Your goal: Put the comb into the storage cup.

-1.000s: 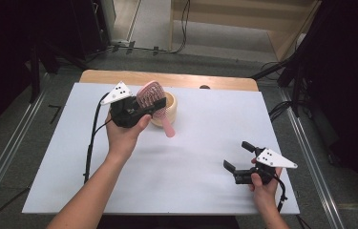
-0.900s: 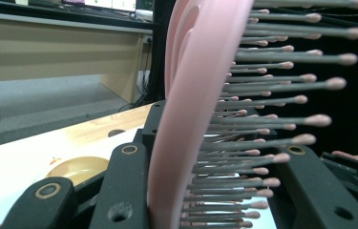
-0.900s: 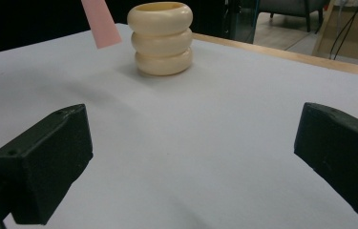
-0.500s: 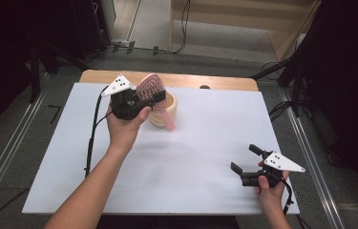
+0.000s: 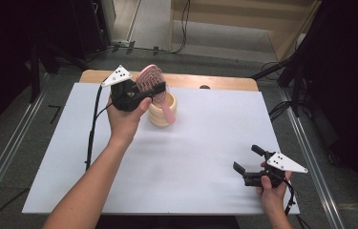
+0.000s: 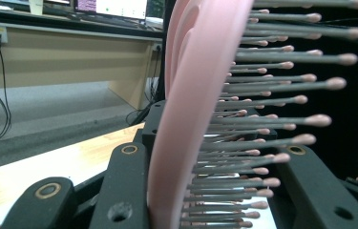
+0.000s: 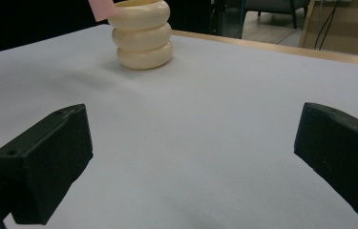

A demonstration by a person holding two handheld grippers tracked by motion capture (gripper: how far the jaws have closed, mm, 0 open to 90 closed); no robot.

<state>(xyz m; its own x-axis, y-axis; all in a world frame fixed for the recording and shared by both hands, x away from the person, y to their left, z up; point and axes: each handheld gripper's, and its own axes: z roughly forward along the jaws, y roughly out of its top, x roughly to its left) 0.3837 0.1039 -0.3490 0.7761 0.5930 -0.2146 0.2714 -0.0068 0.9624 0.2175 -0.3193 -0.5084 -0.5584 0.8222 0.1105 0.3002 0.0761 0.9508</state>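
Left gripper clamps pink brush over cream cup, table's far edge | right gripper jaws apart, near-right corner

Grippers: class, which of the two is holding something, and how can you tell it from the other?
The left gripper, by the cream holder, is shut on the pink hairbrush. The right gripper stands open over bare table.

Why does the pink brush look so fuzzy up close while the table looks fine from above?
Left gripper view: the hairbrush sits right at the lens, so its pink back blurs. High view: the white table is evenly lit, its surroundings dark. Right gripper view: the cream holder is fairly sharp.
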